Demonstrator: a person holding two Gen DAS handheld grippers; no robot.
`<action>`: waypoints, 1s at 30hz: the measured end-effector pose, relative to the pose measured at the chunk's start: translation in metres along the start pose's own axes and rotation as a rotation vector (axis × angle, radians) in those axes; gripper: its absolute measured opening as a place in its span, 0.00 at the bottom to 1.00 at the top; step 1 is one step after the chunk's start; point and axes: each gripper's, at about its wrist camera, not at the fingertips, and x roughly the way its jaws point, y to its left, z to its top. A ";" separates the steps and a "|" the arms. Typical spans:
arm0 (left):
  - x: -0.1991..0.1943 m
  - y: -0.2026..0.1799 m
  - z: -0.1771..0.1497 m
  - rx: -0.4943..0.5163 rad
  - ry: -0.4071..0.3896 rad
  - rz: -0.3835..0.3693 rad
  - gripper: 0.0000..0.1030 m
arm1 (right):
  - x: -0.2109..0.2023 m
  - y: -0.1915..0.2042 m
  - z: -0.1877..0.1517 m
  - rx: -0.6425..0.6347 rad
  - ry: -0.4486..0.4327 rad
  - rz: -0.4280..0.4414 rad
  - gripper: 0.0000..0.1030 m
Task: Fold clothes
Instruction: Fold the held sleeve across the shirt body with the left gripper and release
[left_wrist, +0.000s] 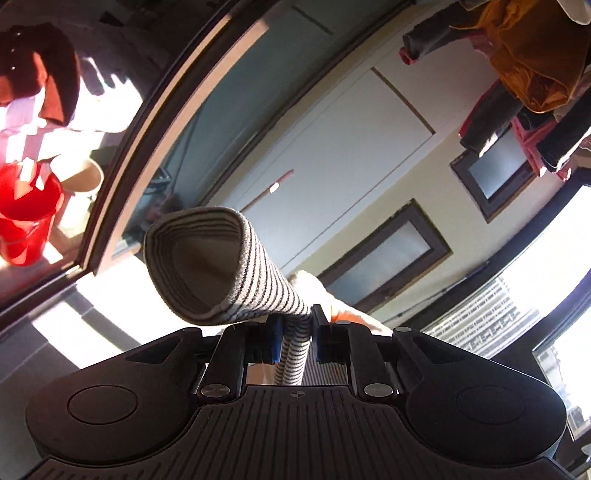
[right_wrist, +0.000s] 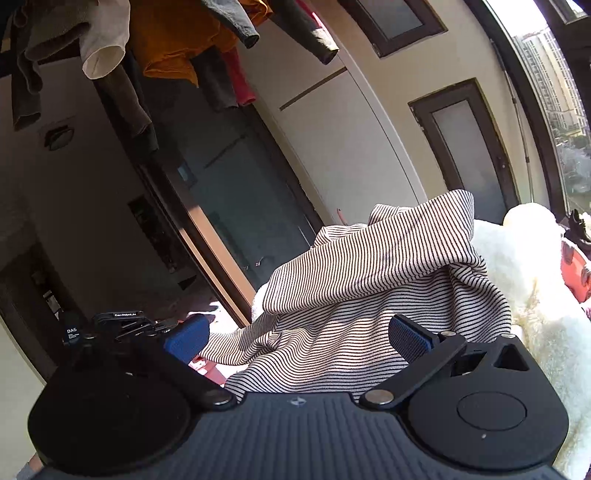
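Note:
A black-and-white striped garment (right_wrist: 369, 277) lies crumpled in a heap ahead of my right gripper (right_wrist: 295, 338). That gripper stands open, its blue pads (right_wrist: 186, 338) wide apart on either side of the cloth and not pressing it. In the left wrist view my left gripper (left_wrist: 295, 332) is shut on a sleeve of the striped garment (left_wrist: 258, 273). The sleeve sticks out beyond the pads, with its open cuff (left_wrist: 192, 266) facing the camera. More striped cloth hangs down behind the jaws.
A white fluffy item (right_wrist: 535, 295) lies right of the striped heap. Hanging clothes, among them a mustard garment (right_wrist: 166, 48), fill the top. A red bucket (left_wrist: 26, 214) sits far left. A black device (right_wrist: 118, 321) lies beside the right gripper's left finger. A window (right_wrist: 554, 92) is on the right.

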 end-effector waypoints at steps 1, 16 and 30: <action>-0.003 -0.018 0.002 0.039 -0.009 -0.005 0.15 | 0.000 -0.004 -0.001 0.012 0.001 0.001 1.00; 0.009 -0.239 -0.032 0.377 0.000 -0.233 0.15 | -0.003 -0.062 -0.005 0.078 0.033 0.040 1.00; 0.084 -0.327 -0.126 0.500 0.185 -0.308 0.15 | -0.016 -0.083 -0.013 0.080 0.054 0.015 1.00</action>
